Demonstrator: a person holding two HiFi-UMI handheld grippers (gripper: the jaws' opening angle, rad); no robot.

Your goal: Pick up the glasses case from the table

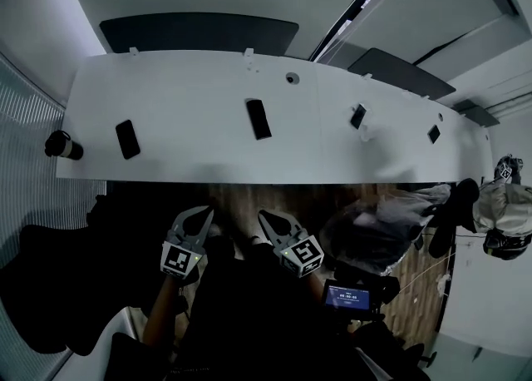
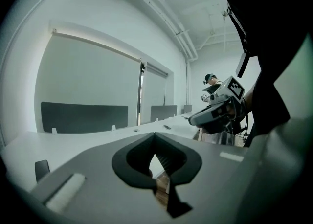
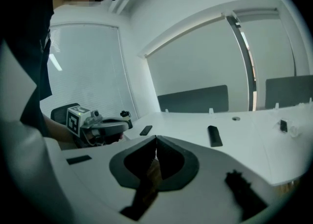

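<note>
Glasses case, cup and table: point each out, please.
glasses case (image 1: pixel 258 119), head view, middle of its top
cup (image 1: pixel 63 146), head view, middle of its body
table (image 1: pixel 191 109), head view, bare top left of the case

One white table (image 1: pixel 191 96) carries one glasses case (image 1: pixel 258 119), three dark phone-like slabs (image 1: pixel 127 139) and one dark cup (image 1: pixel 62 145). Three dark divider panels (image 1: pixel 199 34) line its far edge. Two grippers show, the left gripper (image 1: pixel 199 215) and the right gripper (image 1: pixel 268 220), plus one small lit screen (image 1: pixel 347 296).

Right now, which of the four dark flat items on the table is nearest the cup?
The leftmost one, just right of the cup at the table's left end. The centre one and the two beyond it sit farther right.
</note>
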